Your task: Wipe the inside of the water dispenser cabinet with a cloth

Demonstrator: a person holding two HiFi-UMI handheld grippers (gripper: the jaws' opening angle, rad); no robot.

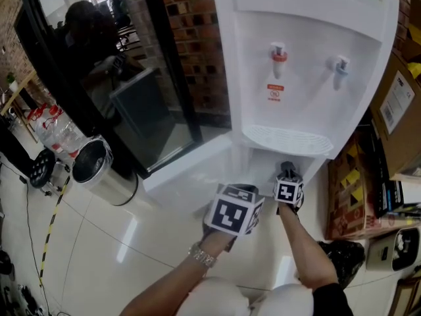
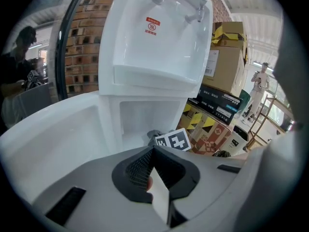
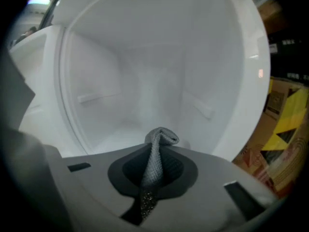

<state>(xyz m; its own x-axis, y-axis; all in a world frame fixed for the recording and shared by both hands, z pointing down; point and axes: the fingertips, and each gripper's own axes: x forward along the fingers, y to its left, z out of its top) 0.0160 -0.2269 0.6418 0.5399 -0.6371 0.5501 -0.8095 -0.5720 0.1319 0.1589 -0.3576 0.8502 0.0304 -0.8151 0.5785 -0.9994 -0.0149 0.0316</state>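
The white water dispenser stands with its lower cabinet open and the door swung out to the left. My right gripper is at the cabinet mouth, shut on a grey cloth whose folded end pokes out past the jaws. The right gripper view looks into the bare white cabinet interior. My left gripper hovers just left of the right one, in front of the door. Its jaws are closed, with a thin white sliver between them that I cannot identify.
A steel bin stands left of the open door, beside a black-framed glass panel. Cardboard boxes and patterned cartons crowd the dispenser's right side. A black bag lies on the tiled floor nearby.
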